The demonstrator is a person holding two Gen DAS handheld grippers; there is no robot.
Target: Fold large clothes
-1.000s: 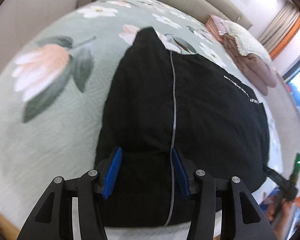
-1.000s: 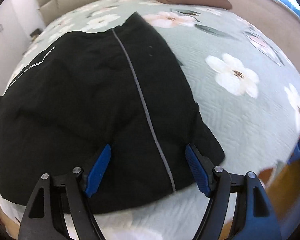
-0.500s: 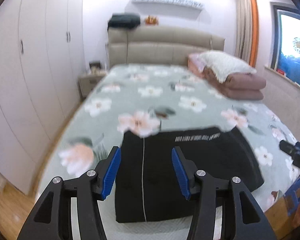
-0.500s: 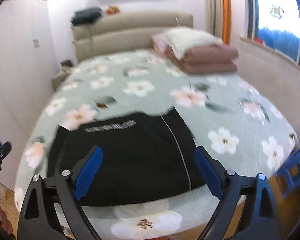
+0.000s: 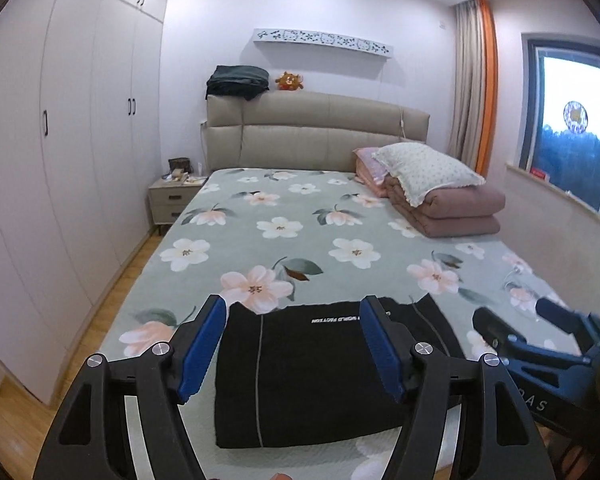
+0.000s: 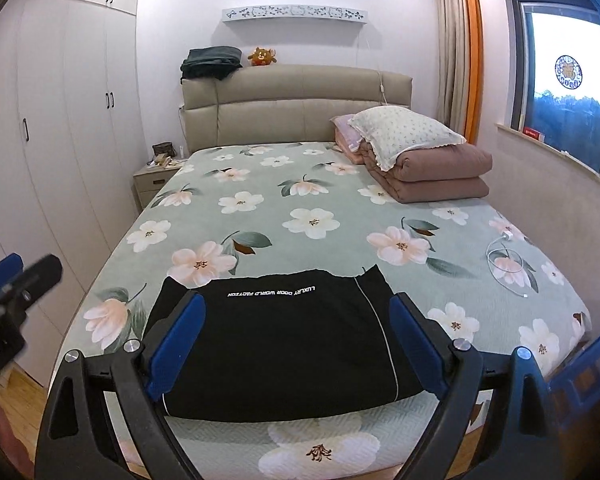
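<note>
**Black garment folded on the bed, both grippers held clear**

On the left, the left gripper (image 5: 292, 346) hovers above the bed's foot, fingers spread, holding nothing. Centre, the black garment (image 6: 284, 340) lies as a flat rectangle near the foot edge of the floral bed (image 6: 312, 200), printed lettering showing. On the right, the right gripper (image 6: 296, 348) hovers too, fingers spread and empty. The folding looks finished or nearly so. No containers are visible.
</note>
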